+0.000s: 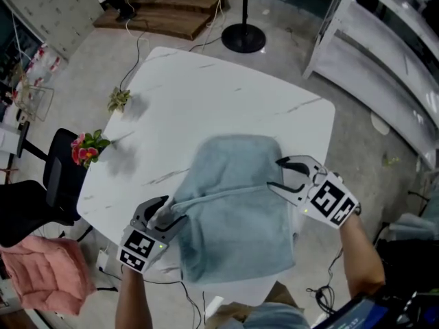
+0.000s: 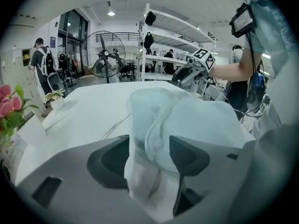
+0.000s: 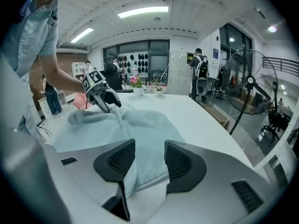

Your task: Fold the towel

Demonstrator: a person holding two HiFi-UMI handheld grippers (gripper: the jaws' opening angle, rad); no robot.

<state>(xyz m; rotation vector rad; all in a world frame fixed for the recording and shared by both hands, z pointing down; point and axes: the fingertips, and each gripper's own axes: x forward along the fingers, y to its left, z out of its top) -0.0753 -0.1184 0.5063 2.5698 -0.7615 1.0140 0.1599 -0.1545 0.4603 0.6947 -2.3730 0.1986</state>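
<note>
Letting go of a fold, it seems, in the pale blue terry towel point(image 1: 236, 214) lying doubled on the white marble-patterned bench point(image 1: 206, 94).
Nearest, gaping wide with the left tongs point(image 1: 171, 212), slack cloth between but unpinched; further over, standing apart and empty with the right tongs point(image 1: 274, 173) at the towel's right edge. Next, likely: regrip two corners, carry over, square the edges.

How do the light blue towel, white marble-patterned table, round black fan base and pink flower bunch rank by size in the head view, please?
1. White marble-patterned table
2. Light blue towel
3. Round black fan base and pink flower bunch look alike; the base is farther off, so unranked.
</note>
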